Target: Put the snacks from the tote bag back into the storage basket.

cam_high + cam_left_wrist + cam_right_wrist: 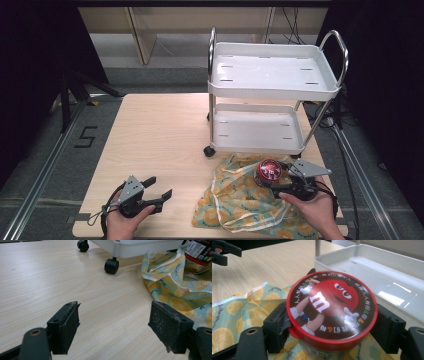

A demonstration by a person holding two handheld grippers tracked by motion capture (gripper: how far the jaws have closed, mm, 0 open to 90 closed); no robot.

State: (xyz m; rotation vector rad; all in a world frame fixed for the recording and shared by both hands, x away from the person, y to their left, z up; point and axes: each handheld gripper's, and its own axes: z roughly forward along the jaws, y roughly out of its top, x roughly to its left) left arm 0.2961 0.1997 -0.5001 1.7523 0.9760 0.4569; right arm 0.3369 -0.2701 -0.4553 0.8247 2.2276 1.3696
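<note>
Sitting between the two black jaws of the right gripper, the red-lidded candy tub is clamped just under its lid, a jaw pressed to each side. Its lid bears a red cartoon candy figure ringed by coloured characters. From the high view the tub is over the far part of a lemon-print cloth bag, which lies crumpled on the near right part of the wooden table. Just beyond the tub stands a white two-shelf cart with chrome handles, its lower tray close behind the lid and its black casters resting on the tabletop. Well to the left, the left gripper is held low over bare wood, its jaws spread wide with nothing between them; the bag's edge lies beside its right jaw.
</note>
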